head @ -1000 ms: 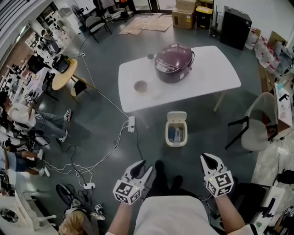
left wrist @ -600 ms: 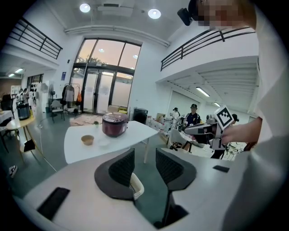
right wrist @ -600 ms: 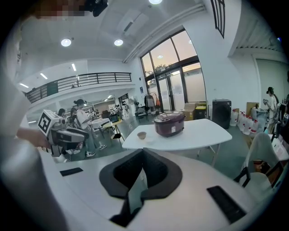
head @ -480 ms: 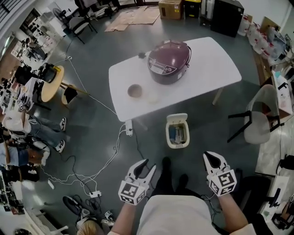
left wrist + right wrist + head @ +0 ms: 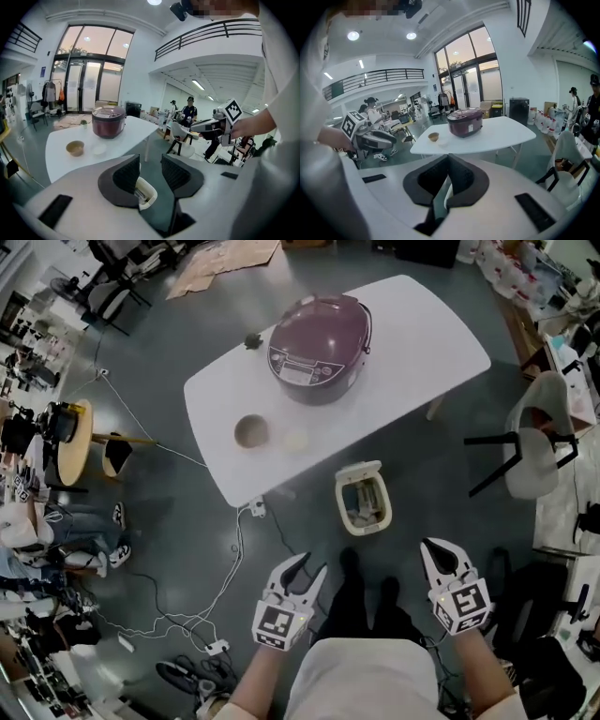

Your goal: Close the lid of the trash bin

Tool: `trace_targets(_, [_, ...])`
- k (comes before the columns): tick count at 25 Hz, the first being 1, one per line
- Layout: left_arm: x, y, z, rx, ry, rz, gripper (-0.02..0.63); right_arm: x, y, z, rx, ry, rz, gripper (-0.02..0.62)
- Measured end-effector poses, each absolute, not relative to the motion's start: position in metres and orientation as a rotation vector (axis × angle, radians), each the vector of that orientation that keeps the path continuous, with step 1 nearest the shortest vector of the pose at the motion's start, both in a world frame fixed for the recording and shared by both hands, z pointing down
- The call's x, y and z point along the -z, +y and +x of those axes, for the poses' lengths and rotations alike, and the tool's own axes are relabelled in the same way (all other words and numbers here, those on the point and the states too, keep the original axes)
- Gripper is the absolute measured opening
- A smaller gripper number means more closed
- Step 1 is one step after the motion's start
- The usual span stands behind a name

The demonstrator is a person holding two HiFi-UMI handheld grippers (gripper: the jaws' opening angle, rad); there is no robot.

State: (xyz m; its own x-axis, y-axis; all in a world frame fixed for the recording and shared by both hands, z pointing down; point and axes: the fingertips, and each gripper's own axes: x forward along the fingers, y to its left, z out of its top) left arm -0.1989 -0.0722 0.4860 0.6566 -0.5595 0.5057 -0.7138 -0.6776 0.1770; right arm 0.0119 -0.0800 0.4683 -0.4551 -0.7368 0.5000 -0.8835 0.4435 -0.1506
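A small white trash bin (image 5: pixel 362 501) stands on the grey floor by the table's near edge. Its lid (image 5: pixel 359 471) is swung up on the far side, and rubbish shows inside. Both grippers hover short of the bin, on my side of it. My left gripper (image 5: pixel 307 571) is to its lower left, open and empty; in the left gripper view the bin (image 5: pixel 146 195) shows low between the parted jaws of the left gripper (image 5: pixel 150 165). My right gripper (image 5: pixel 441 554) is to the bin's lower right. In the right gripper view the tips of the right gripper (image 5: pixel 448 158) meet with nothing between them.
The white table (image 5: pixel 422 329) carries a purple rice cooker (image 5: pixel 314 334), a small bowl (image 5: pixel 251 431) and a white dish (image 5: pixel 296 440). A white chair (image 5: pixel 532 448) stands at the right. Cables and a power strip (image 5: pixel 217 648) lie on the floor at the left. My feet (image 5: pixel 349 563) are between the grippers.
Both grippers have come forward and lower towards the bin, and my view has shifted closer to the table. The bin's lid stays up; the jaws look unchanged.
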Motion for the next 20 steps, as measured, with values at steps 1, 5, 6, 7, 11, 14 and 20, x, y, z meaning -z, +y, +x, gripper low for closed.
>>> trace_targets(1, [-0.493,-0.078,-0.195,-0.61,-0.974,2.525,0.164,-0.473,-0.084,0.013,-0.568,-2.325,1.393,0.012])
trace_targets(5, [-0.521,-0.106,-0.181,-0.648,-0.878,2.544,0.164,-0.494,-0.098,0.02,-0.586,-2.282,1.445,0.012])
trace_targets(6, [-0.527,-0.114,-0.177,-0.655,-0.864,2.549,0.164,-0.499,-0.1,0.022,-0.591,-2.272,1.455,0.012])
trace_targets(7, [-0.532,-0.12,-0.173,-0.664,-0.851,2.556,0.164,-0.504,-0.102,0.023,-0.597,-2.262,1.464,0.012])
trace_targets(11, [-0.554,-0.142,-0.156,-0.695,-0.8,2.583,0.164,-0.522,-0.107,0.033,-0.641,-2.22,1.508,0.012])
trace_targets(14, [-0.574,-0.156,-0.142,-0.708,-0.775,2.588,0.164,-0.539,-0.11,0.042,-0.663,-2.198,1.505,0.012])
trace_targets(20, [-0.63,-0.187,-0.118,-0.788,-0.768,2.602,0.164,-0.585,-0.122,0.053,-0.693,-2.193,1.475,0.012])
